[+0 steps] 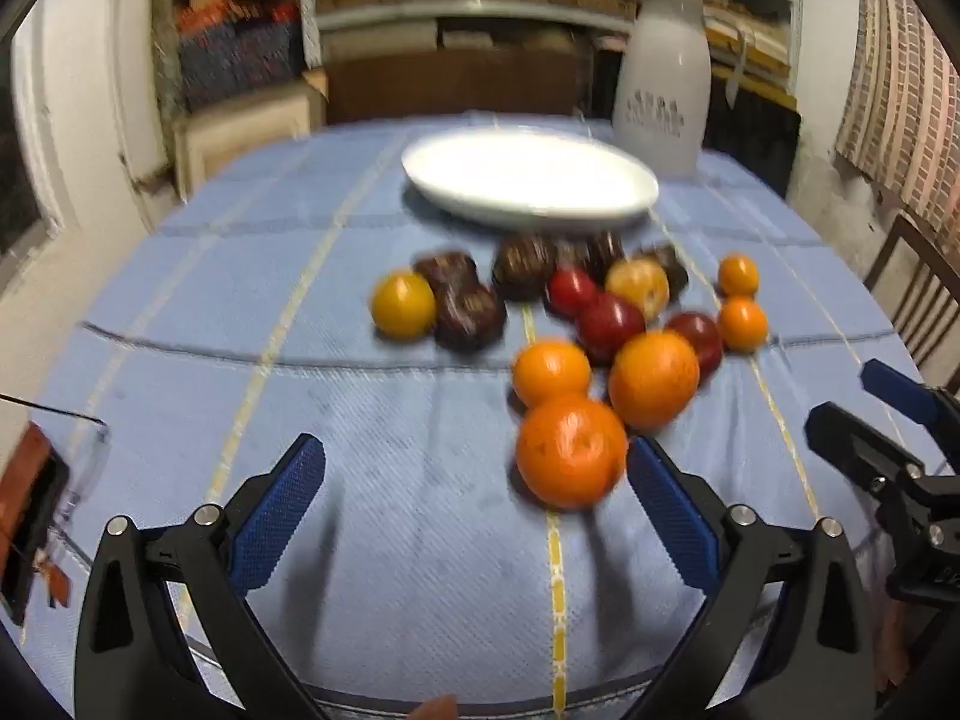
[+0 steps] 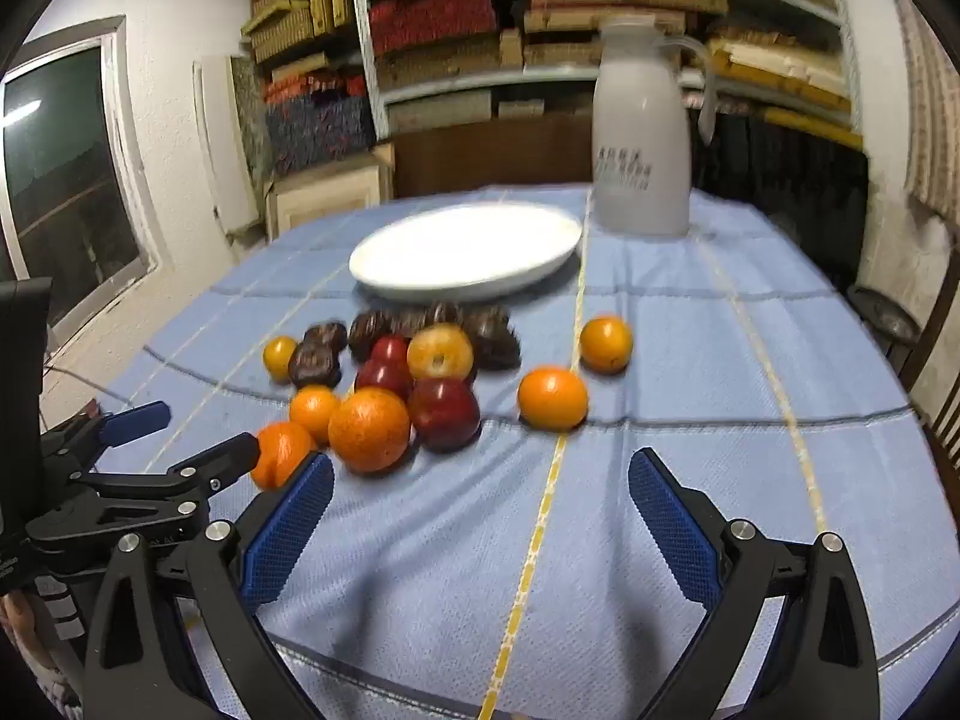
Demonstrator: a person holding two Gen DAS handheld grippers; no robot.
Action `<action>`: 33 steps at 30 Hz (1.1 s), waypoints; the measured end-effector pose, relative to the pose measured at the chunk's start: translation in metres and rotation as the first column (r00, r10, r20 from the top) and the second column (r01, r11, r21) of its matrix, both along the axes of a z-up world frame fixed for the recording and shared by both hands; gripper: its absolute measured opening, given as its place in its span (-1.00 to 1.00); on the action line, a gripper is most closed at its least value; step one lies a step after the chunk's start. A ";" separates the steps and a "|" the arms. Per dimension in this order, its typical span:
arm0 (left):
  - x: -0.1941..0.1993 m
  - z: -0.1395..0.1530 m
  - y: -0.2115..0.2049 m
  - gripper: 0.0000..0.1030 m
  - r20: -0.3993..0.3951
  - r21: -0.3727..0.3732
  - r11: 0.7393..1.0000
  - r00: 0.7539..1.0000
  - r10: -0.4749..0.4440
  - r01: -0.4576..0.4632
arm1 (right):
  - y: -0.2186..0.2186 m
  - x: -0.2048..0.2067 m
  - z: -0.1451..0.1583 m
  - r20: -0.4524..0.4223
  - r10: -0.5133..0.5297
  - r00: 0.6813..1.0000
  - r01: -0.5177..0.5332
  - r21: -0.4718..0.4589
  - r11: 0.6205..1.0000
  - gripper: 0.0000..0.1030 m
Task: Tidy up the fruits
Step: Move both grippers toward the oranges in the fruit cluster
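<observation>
Blue-checked tablecloth [image 1: 360, 396] holds our loose fruits [image 1: 570, 324], a cluster stretching crosswise, just before the white oval plate [image 1: 528, 180], itself long side-to-side. Our left gripper [image 1: 474, 510] and right gripper [image 2: 480, 516] both gape wide, holding nothing. Only the right view shows a window [image 2: 66, 180].

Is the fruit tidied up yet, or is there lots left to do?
Nothing looks done yet: the plate is bare. All the fruit lies loose on the cloth. Nothing is in hand: the left gripper and right gripper are open and hold nothing. All the sorting is left.
</observation>
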State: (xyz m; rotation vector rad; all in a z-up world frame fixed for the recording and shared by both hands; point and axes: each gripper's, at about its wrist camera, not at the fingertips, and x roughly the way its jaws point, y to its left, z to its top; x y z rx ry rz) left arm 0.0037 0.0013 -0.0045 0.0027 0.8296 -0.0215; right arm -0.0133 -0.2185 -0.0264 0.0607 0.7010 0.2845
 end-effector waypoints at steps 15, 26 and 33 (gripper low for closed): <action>0.026 -0.032 -0.003 0.92 -0.204 0.064 0.989 0.972 -0.118 0.133 | -0.006 0.010 -0.035 -0.256 0.029 0.966 -0.064 -0.132 0.989 0.93; 0.028 -0.021 -0.008 0.91 -0.119 -0.095 0.980 0.976 -0.184 0.174 | -0.008 0.019 -0.033 -0.262 0.133 0.956 -0.184 -0.184 0.966 0.93; 0.032 -0.020 -0.022 0.18 -0.112 -0.083 0.969 0.964 -0.242 0.234 | -0.030 0.024 -0.022 -0.207 0.136 0.969 -0.137 0.008 0.990 0.87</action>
